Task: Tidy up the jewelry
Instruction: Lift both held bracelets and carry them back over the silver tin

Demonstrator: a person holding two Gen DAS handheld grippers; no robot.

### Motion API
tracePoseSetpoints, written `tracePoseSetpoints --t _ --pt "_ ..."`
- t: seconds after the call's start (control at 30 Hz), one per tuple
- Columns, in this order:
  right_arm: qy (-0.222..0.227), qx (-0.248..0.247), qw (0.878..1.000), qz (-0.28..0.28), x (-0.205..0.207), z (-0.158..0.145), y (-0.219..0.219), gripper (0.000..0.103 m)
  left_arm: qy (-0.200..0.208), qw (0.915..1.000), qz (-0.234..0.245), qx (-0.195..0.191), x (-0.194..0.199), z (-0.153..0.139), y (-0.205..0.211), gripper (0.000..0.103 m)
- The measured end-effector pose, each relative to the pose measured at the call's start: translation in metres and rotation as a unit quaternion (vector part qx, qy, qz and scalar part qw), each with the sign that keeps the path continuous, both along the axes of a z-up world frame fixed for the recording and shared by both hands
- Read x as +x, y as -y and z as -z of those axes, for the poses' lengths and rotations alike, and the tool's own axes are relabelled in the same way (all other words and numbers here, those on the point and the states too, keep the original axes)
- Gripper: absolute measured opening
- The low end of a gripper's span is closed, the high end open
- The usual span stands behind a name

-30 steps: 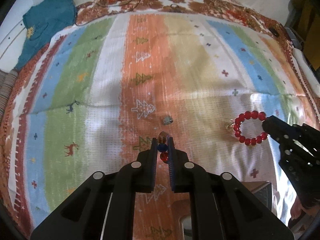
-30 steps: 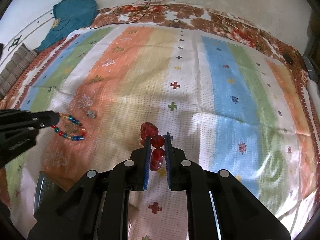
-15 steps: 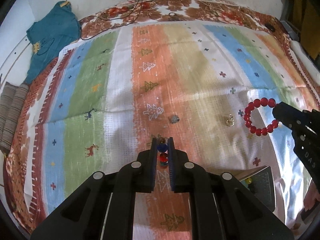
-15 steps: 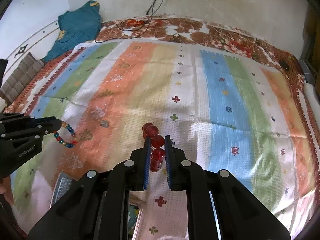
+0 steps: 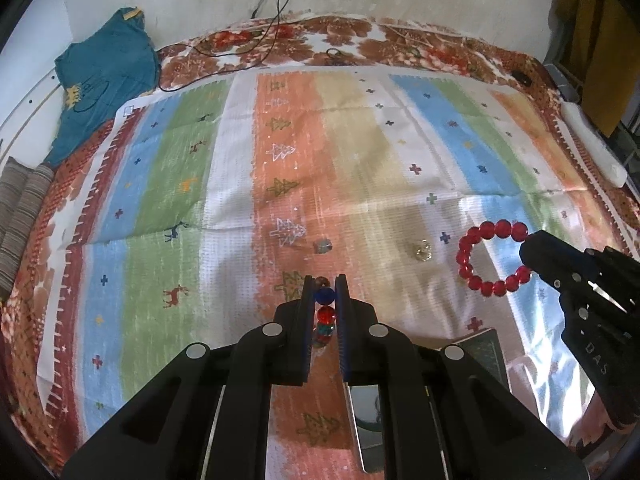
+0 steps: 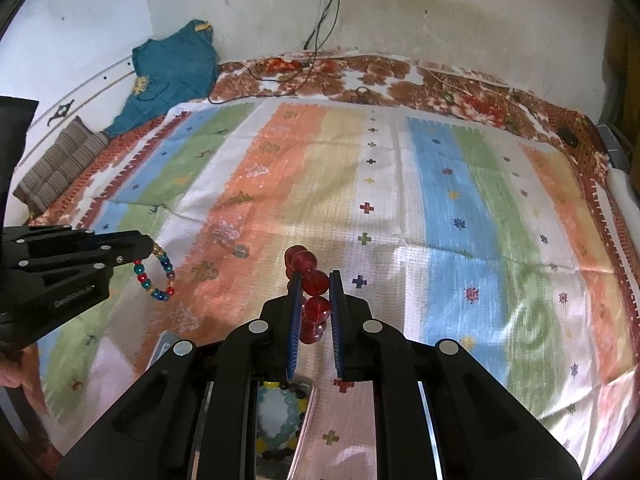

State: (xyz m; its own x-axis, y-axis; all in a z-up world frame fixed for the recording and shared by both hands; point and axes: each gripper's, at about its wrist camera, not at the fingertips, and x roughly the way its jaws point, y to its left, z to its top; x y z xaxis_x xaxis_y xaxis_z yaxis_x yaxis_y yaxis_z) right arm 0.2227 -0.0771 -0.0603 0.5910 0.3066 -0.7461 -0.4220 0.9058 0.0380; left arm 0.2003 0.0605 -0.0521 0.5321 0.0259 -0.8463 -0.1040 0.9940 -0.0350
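Observation:
My left gripper (image 5: 324, 280) is shut on a multicoloured bead bracelet (image 5: 324, 305), held above the striped cloth; in the right wrist view the bracelet (image 6: 158, 274) hangs from the left gripper (image 6: 146, 242). My right gripper (image 6: 312, 276) is shut on a red bead bracelet (image 6: 310, 280); in the left wrist view that bracelet (image 5: 486, 256) hangs as a ring from the right gripper (image 5: 530, 246). A silver ring (image 5: 323, 245) and a gold ring (image 5: 422, 251) lie on the cloth. A metal tray (image 6: 304, 416) under the right gripper holds pale green and dark bracelets.
The striped cloth (image 5: 360, 152) covers a floral bed sheet (image 5: 320, 40). A teal garment (image 5: 104, 80) lies at the far left. A black cable (image 5: 260, 40) runs down the wall. The tray edge (image 5: 484, 350) shows in the left wrist view.
Both grippers have risen and pulled back with their bracelets. The rings on the cloth have not moved.

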Motion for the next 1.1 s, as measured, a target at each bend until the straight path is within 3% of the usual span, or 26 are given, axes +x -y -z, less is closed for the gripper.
tracePoseSetpoints --t 0.4,0.73,1.1 --pt "0.007 0.005 1.0 -0.002 -0.027 -0.009 0.005 0.014 0.035 0.999 0.011 -0.026 -0.026 -0.019 0.009 0.009" --pt "0.051 0.005 0.999 -0.012 -0.057 -0.026 0.004 0.014 0.055 0.9981 0.006 -0.028 -0.047 -0.033 0.016 0.009" --pt "0.049 0.01 0.999 -0.014 -0.079 -0.028 0.009 0.014 0.069 0.997 0.026 -0.023 -0.072 -0.042 0.03 0.009"
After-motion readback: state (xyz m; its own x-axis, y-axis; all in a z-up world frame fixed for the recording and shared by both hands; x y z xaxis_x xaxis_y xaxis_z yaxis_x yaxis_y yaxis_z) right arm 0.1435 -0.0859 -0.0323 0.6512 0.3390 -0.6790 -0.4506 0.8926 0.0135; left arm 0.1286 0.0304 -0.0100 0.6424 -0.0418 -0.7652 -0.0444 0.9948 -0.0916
